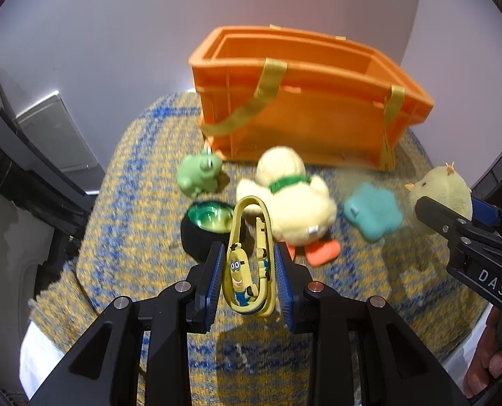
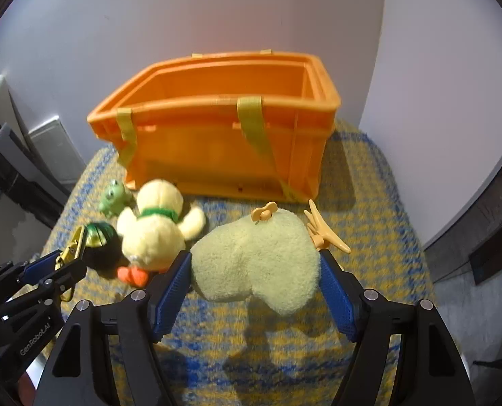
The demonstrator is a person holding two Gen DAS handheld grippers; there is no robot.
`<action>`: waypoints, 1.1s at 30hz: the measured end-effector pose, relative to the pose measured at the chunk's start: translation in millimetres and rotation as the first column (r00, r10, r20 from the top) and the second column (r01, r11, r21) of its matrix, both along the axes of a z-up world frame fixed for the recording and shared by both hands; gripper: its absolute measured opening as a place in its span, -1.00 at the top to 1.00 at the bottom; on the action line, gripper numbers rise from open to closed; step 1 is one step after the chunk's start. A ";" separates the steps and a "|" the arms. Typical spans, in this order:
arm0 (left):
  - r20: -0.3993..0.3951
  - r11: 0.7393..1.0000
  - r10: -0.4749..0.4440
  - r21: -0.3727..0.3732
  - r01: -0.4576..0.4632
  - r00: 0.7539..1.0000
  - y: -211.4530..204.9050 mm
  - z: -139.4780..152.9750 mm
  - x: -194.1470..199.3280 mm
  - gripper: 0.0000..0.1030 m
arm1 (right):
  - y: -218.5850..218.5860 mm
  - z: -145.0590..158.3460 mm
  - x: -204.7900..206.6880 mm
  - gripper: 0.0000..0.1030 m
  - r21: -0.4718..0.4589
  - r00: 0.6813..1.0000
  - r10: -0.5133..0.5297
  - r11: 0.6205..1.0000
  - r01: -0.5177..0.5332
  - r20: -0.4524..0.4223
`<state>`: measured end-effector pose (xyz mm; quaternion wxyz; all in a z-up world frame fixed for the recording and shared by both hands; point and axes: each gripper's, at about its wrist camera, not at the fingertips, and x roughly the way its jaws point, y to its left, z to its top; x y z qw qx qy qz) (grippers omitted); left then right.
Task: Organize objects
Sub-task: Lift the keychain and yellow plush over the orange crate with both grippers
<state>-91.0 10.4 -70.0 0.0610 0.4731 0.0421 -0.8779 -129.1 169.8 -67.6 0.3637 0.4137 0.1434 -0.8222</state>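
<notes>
My left gripper point(image 1: 249, 253) is shut on a yellow oval Minion clip point(image 1: 247, 270), held above the cloth; the clip's loop sticks out past the pads. My right gripper point(image 2: 254, 258) is shut on a pale yellow plush chick point(image 2: 257, 260), with the blue pads pressing its sides. In the left wrist view the chick point(image 1: 443, 189) and the right gripper point(image 1: 454, 223) appear at the right edge. In the right wrist view the left gripper point(image 2: 54, 267) and the clip point(image 2: 74, 240) sit at the lower left. An orange crate point(image 1: 301, 118) point(image 2: 217, 149) with yellow straps stands behind, open-topped.
On the yellow-blue woven cloth point(image 1: 132, 220) lie a green frog point(image 1: 200, 172), a yellow duck plush point(image 1: 295, 199), a black pot with green top point(image 1: 206, 226), a teal star point(image 1: 372, 215) and an orange claw clip point(image 2: 325, 230). White walls stand behind the crate.
</notes>
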 end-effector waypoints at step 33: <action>-0.174 0.997 -0.040 -0.065 0.029 0.984 -19.0 91.7 -93.5 0.42 | -39.5 84.6 -61.9 -0.42 -0.130 0.991 -0.049 0.991 0.033 -0.123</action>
